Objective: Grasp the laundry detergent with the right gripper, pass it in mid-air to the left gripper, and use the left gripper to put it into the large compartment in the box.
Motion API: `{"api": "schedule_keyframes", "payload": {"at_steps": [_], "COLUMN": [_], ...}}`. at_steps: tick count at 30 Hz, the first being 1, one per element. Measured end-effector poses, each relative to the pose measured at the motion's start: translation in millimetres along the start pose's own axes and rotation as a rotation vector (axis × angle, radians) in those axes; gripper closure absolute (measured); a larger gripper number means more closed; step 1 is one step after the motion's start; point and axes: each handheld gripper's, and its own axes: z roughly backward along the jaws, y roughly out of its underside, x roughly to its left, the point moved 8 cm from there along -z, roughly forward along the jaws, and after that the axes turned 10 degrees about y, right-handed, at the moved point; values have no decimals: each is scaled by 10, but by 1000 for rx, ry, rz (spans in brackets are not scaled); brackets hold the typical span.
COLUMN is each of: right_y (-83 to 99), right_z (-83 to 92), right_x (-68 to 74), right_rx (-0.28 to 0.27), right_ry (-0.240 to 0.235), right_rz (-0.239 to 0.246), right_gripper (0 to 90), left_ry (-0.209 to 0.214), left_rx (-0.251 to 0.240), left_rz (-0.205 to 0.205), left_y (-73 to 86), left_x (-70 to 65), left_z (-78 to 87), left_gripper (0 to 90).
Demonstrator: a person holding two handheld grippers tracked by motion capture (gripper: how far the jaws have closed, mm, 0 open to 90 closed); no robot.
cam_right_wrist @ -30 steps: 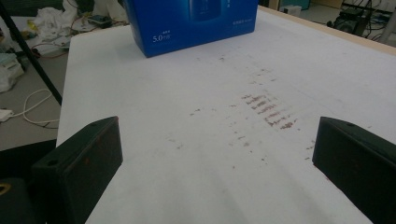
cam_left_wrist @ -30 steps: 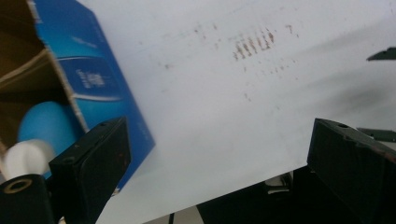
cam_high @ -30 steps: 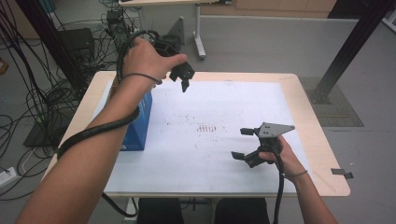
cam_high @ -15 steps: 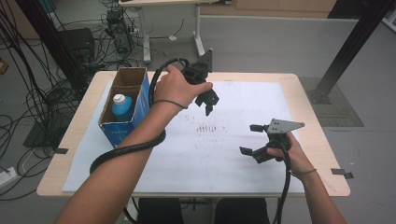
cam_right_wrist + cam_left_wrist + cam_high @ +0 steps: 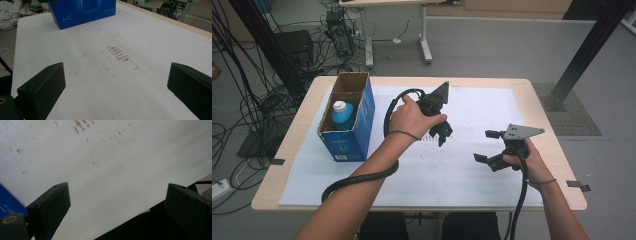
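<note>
bottle (image 5: 343, 114) with a white cap stands upright inside the open blue box (image 5: 353, 131) at the left of the surface (image 5: 532, 90), well apart from both tools. the left tool (image 5: 443, 136) hangs above the middle of the white sheet (image 5: 472, 175), to the right of the box, pointing down, its jaws spread wide with nothing between them; its own view looks at stained paper and a blue corner of the box (image 5: 8, 203). the right tool (image 5: 486, 147) hovers low over the right part of the sheet, jaws likewise spread and empty, and its view shows the box (image 5: 82, 11) far across the sheet. the work in hand seems to be with the bottle in the box. to do it well, i would keep the left tool's jaws spread, carry it over the box mouth, come straight down without touching the cardboard walls, and pinch the bottle below its cap. the right tool could steady the box wall if it starts to slide or tip.
</note>
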Motion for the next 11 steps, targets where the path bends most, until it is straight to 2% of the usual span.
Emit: {"api": "schedule_keyframes", "payload": {"at_steps": [11], "right_y": [-19], "right_z": [-7], "right_x": [2], "right_rx": [0], "right_ry": [2], "right_rz": [4], "right_gripper": [16], "left_ry": [13], "left_rx": [-12], "left_rz": [-8], "left_y": [17], "left_x": [-14], "left_z": [-1], "left_gripper": [68]}}
